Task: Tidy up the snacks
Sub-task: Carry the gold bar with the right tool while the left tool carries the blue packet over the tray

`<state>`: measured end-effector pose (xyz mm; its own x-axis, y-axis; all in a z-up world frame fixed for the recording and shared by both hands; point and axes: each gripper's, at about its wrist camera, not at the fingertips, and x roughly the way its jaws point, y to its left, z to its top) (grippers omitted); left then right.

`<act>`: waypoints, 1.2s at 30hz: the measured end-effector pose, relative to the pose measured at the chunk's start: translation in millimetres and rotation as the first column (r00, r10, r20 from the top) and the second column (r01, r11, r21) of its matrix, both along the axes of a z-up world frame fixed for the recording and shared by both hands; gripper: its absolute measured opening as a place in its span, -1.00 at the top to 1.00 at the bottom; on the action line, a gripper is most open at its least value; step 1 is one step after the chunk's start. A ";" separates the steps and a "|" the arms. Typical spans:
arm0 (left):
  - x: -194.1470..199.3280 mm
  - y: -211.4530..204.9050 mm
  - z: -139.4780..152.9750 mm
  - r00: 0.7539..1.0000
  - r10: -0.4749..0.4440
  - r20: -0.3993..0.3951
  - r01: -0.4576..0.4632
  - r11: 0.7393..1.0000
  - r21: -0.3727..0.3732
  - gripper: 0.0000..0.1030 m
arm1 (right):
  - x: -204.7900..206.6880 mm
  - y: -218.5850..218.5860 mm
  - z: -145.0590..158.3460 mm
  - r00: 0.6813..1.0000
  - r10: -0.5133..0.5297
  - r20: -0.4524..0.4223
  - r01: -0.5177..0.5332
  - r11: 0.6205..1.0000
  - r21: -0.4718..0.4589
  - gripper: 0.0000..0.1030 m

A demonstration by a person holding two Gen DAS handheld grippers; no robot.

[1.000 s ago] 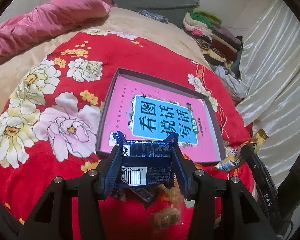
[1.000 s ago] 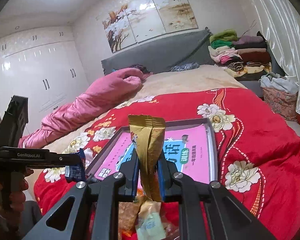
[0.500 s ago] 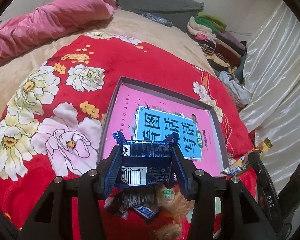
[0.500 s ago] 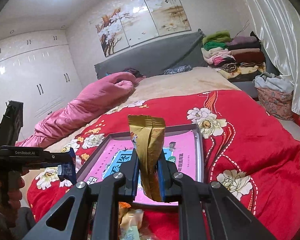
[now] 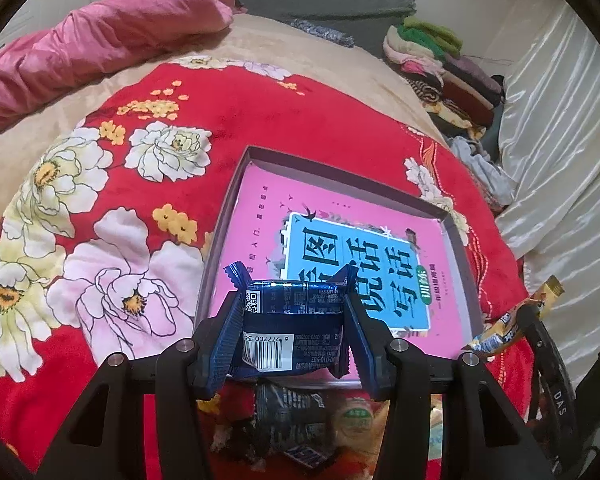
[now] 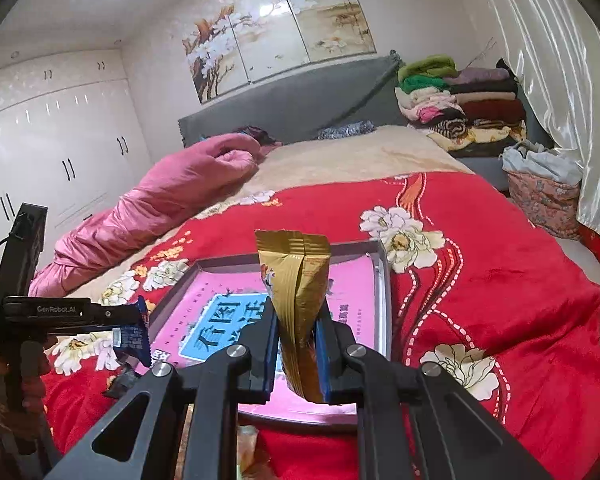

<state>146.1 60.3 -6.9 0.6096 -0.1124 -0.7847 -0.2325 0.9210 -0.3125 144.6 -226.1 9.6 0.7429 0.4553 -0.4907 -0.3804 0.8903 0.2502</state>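
On a bed with a red floral blanket (image 5: pixel 260 120), the left gripper (image 5: pixel 292 320) clamps a dark blue snack packet (image 5: pixel 292 332) showing a barcode and QR code, held above the near edge of a shallow box (image 5: pixel 340 168). The box holds a pink book (image 5: pixel 268 200) with large Chinese characters on a blue panel. The right gripper (image 6: pixel 298 348) pinches an upright gold snack packet (image 6: pixel 296 280). "GenRobot.AI" is printed on the left gripper's side.

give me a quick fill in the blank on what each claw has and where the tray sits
1. The left claw grips a ____ snack packet.
2. The right claw grips a ____ snack packet.
3. The shallow tray lies on a ____ floral blanket.

Missing words: blue; gold; red
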 end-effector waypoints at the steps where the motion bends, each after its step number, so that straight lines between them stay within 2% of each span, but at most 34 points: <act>1: 1.1 0.3 -2.3 1.000 0.002 -0.007 -0.002 1.000 0.005 -0.03 | 2.8 -0.2 -2.5 1.000 -0.001 -0.011 0.001 1.000 -0.002 0.67; 11: 6.5 4.3 -17.3 0.999 0.008 -0.039 -0.008 1.000 0.012 -0.03 | 18.7 -3.8 -18.9 0.996 -0.030 -0.088 0.028 0.999 -0.025 0.67; 24: 10.9 3.7 -29.4 0.998 0.013 -0.069 -0.011 1.000 0.023 -0.03 | 30.7 1.2 -38.1 0.984 -0.025 -0.176 0.015 0.998 -0.060 0.67; 36: 14.9 1.0 -35.7 0.997 0.008 -0.082 -0.005 0.999 0.044 -0.03 | 34.6 4.7 -49.1 0.975 -0.018 -0.220 0.001 0.997 -0.077 0.67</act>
<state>161.0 61.3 -42.5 0.5433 -0.0731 -0.8364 -0.2620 0.9317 -0.2516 179.2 -221.4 -39.5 0.6169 0.4035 -0.6758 -0.3146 0.9134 0.2582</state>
